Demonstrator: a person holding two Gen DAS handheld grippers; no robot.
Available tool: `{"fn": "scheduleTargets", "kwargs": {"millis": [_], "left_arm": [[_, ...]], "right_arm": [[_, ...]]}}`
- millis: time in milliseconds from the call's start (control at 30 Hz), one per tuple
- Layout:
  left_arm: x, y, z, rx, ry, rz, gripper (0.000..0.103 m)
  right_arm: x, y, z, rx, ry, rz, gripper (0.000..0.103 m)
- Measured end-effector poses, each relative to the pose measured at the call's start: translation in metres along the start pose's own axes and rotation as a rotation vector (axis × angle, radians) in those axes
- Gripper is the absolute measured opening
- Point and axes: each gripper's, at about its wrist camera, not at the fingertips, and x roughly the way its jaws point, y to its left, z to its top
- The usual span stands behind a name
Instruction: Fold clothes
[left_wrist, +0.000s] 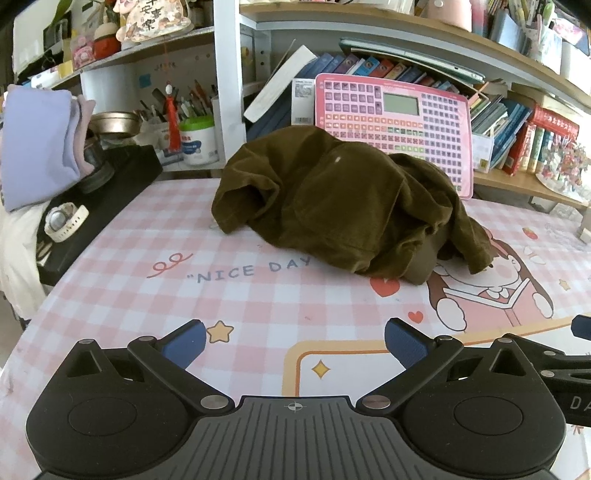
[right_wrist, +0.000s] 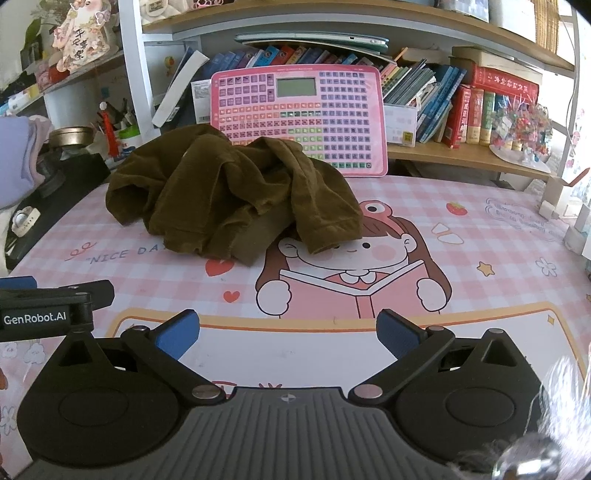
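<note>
A crumpled olive-brown garment (left_wrist: 343, 206) lies in a heap on the pink checked desk mat (left_wrist: 236, 295), toward the back. It also shows in the right wrist view (right_wrist: 236, 195). My left gripper (left_wrist: 295, 341) is open and empty, low over the mat's front, well short of the garment. My right gripper (right_wrist: 288, 334) is open and empty, beside the left one and also short of the garment. The left gripper's body shows at the left edge of the right wrist view (right_wrist: 44, 314).
A pink keyboard toy (left_wrist: 395, 125) leans on the shelf behind the garment. A black box (left_wrist: 99, 206) with a white watch (left_wrist: 64, 221) lies at the left. Folded lilac clothes (left_wrist: 37, 144) lie farther left. Books (right_wrist: 461, 107) fill the shelves.
</note>
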Motion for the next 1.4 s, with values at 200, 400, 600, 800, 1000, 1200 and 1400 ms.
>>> {"fn": "scheduleTargets", "kwargs": {"millis": [200, 400, 600, 800, 1000, 1200, 1400], "left_arm": [[0.001, 0.001, 0.000, -0.011, 0.000, -0.010, 0.103], [0.002, 0.001, 0.000, -0.007, 0.004, -0.008, 0.103], [0.005, 0.001, 0.001, -0.003, 0.007, -0.001, 0.103], [0.007, 0.001, 0.001, 0.001, 0.022, 0.000, 0.103], [0.009, 0.001, 0.002, -0.001, 0.027, -0.003, 0.103], [0.011, -0.001, 0.001, 0.010, 0.044, -0.003, 0.103], [0.017, -0.001, 0.000, 0.009, 0.059, -0.012, 0.103]], "right_arm": [[0.001, -0.001, 0.000, 0.000, 0.002, -0.001, 0.103], [0.002, 0.000, 0.000, -0.001, 0.005, -0.002, 0.103], [0.004, -0.001, 0.001, 0.002, 0.008, -0.001, 0.103], [0.007, -0.002, 0.001, 0.001, 0.010, 0.000, 0.103], [0.008, -0.001, 0.002, 0.002, 0.010, -0.001, 0.103], [0.012, -0.002, 0.002, 0.009, 0.025, 0.002, 0.103], [0.017, -0.005, 0.001, 0.015, 0.046, 0.004, 0.103]]}}
